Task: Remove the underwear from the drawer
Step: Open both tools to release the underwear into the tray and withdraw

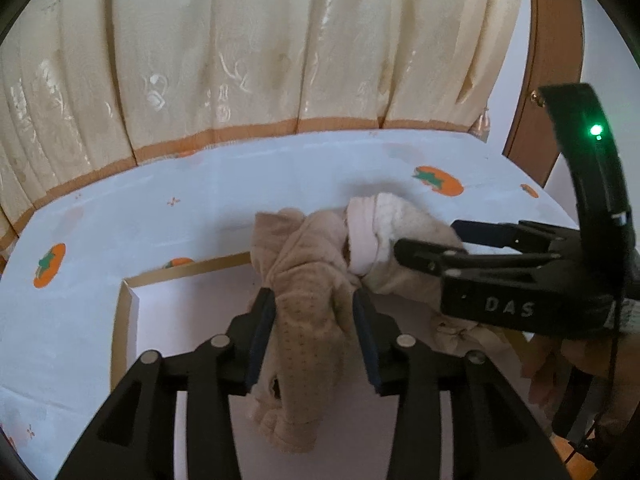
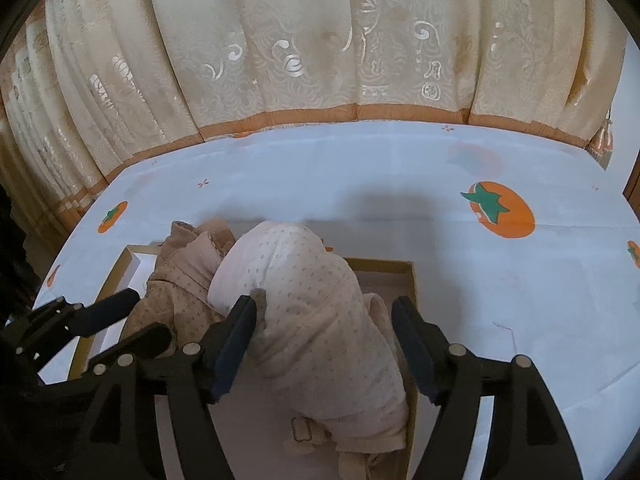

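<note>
A shallow cardboard drawer [image 1: 127, 300] lies on a white cloth with orange fruit prints; its rim shows in the right wrist view [image 2: 412, 280] too. A tan dotted undergarment [image 1: 308, 288] hangs between the fingers of my left gripper [image 1: 314, 312], which touch its sides and hold it raised over the drawer. A pale pink dotted undergarment [image 2: 316, 304] bulges up from the drawer between the wide-apart fingers of my right gripper [image 2: 324, 320], whose left finger touches it. The right gripper [image 1: 452, 240] also shows in the left wrist view, beside the pale garment [image 1: 380, 232].
A cream patterned curtain [image 2: 320, 48] with an orange hem hangs behind the table. The printed tablecloth [image 2: 480, 300] spreads right and behind the drawer. A brown wooden frame [image 1: 556, 64] stands at the far right. The left gripper [image 2: 112, 320] sits close left of the right one.
</note>
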`<state>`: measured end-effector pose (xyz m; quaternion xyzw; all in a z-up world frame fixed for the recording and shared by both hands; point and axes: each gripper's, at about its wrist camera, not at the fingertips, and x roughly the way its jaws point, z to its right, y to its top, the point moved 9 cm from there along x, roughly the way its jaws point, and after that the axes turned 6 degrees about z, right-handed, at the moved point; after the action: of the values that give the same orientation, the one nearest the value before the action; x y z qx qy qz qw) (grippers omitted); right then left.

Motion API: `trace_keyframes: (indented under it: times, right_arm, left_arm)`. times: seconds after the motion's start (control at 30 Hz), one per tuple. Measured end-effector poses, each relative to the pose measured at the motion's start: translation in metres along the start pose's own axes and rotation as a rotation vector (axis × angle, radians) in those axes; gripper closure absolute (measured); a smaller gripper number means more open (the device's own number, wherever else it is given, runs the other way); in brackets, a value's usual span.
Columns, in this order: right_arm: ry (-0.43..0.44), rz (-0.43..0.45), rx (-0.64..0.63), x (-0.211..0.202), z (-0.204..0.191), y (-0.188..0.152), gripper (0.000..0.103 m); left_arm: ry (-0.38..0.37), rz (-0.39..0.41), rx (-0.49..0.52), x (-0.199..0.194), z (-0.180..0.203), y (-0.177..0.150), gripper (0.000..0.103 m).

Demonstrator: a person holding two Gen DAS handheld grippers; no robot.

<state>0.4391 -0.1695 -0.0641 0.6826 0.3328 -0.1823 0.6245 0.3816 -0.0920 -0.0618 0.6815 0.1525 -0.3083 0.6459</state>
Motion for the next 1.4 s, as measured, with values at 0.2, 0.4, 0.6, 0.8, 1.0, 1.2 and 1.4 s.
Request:
trace_keyframes:
  times: [0.2, 0.4, 0.6, 0.8, 1.0, 1.2, 1.4]
  right_arm:
    - [-0.011, 0.018, -0.016, -0.015, -0.004, 0.001, 0.026]
    - [-0.019, 0.04, -0.028, -0.036, -0.009, -0.002, 0.024]
    - [-0.01, 0.064, -0.056, -0.06, -0.021, -0.01, 0.024]
    - [0.012, 0.09, -0.076, -0.089, -0.036, -0.02, 0.023]
    - [0.041, 0.126, -0.104, -0.122, -0.053, -0.033, 0.023]
    - [0.071, 0.145, -0.118, -0.144, -0.065, -0.05, 0.023]
    - [0.086, 0.156, -0.13, -0.158, -0.074, -0.063, 0.023]
  left_arm:
    - [0.002, 0.058, 0.015, -0.024, 0.006, 0.006, 0.038]
    - [-0.005, 0.086, 0.003, -0.047, 0.007, 0.006, 0.035]
    - [-0.007, 0.113, 0.001, -0.072, 0.008, 0.0, 0.035]
    - [-0.019, 0.139, -0.007, -0.1, 0.011, -0.009, 0.035]
    - [-0.018, 0.174, -0.009, -0.128, 0.014, -0.022, 0.029]
    - [-0.005, 0.188, 0.004, -0.146, 0.016, -0.038, 0.028]
    - [-0.004, 0.196, -0.003, -0.159, 0.017, -0.049, 0.028]
